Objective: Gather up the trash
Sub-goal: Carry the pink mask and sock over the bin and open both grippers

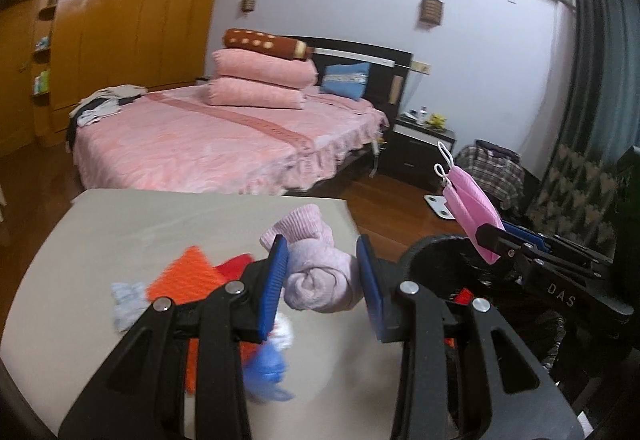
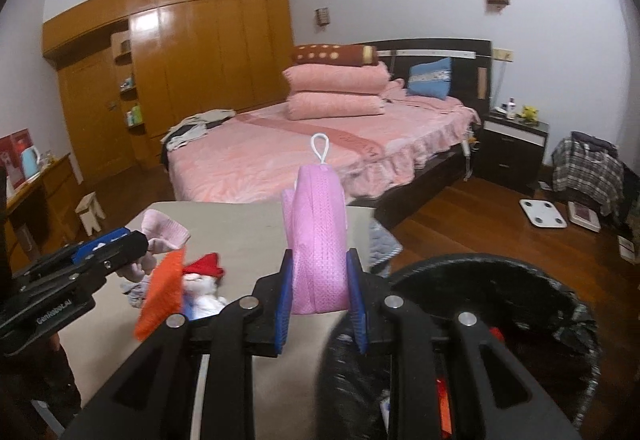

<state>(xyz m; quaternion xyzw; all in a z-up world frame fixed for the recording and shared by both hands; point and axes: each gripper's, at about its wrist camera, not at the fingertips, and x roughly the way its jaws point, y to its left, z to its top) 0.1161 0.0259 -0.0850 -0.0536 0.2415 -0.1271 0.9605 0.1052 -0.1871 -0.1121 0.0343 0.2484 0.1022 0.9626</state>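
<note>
My right gripper (image 2: 320,300) is shut on a pink face mask (image 2: 318,236) with white ear loops, held upright beside the rim of a black-lined trash bin (image 2: 520,280). The mask (image 1: 474,210) and bin (image 1: 436,260) also show in the left wrist view. My left gripper (image 1: 322,280) is open, its blue pads either side of a rolled pale pink sock (image 1: 316,272) on the beige table (image 1: 140,224). An orange sponge cloth (image 1: 184,272), a red scrap (image 1: 236,264), white tissue (image 1: 280,332) and a blue wrapper (image 1: 266,372) lie on the table.
A pink bed (image 1: 208,144) with stacked pillows stands beyond the table. A wooden wardrobe (image 1: 120,32) fills the left wall. A nightstand (image 1: 420,144), a white scale (image 2: 542,212) and a chair with plaid clothes (image 2: 584,164) are on the right.
</note>
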